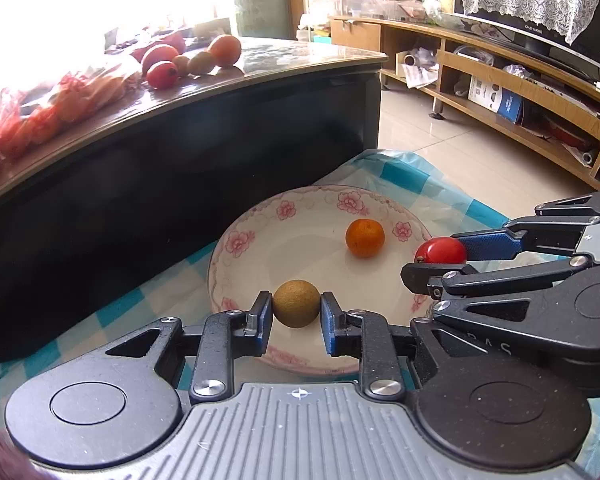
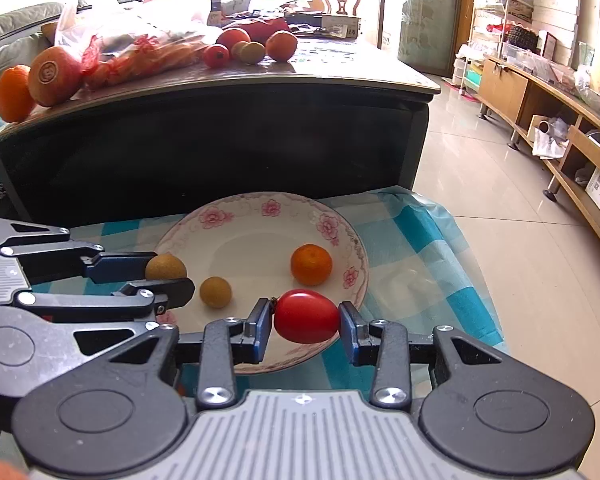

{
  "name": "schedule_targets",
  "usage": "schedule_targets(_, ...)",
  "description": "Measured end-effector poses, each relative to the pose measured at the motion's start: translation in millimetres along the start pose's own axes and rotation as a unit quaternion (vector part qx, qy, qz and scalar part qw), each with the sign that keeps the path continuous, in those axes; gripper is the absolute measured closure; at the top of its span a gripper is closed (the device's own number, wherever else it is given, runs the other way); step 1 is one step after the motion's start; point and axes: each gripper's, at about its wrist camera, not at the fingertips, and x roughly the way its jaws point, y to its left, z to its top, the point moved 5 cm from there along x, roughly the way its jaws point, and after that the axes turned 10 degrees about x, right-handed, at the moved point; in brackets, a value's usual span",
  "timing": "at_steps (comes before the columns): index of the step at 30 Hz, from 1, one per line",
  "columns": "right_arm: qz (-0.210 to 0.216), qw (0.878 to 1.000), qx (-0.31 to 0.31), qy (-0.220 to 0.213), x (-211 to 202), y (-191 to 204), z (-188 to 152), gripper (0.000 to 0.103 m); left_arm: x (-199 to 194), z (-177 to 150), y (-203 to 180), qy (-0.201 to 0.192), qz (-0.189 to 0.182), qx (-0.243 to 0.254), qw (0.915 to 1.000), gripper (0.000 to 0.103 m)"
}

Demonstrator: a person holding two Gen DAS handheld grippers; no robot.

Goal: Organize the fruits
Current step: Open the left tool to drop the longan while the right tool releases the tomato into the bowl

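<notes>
Left gripper (image 1: 296,312): we pinch a brown longan (image 1: 296,303), lower centre, over the plate (image 1: 240,236).
Right gripper (image 2: 305,322): we clamp a red tomato (image 2: 306,316) above the plate's near rim.
Plate: a small orange (image 2: 311,264) and a second longan (image 2: 215,291) lie inside.

Low table with blue checked cloth (image 2: 416,240), flowered plate (image 2: 260,216) on top. Behind, dark table (image 2: 300,74) with loose fruit (image 2: 252,51) and bags (image 2: 140,40).
</notes>
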Motion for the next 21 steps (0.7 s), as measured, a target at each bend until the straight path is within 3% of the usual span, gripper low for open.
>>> schedule_targets(21,0.016,0.999,-0.017,0.025,47,0,5,0.062,45,8,19,0.009,-0.024,-0.010,0.9996,0.071)
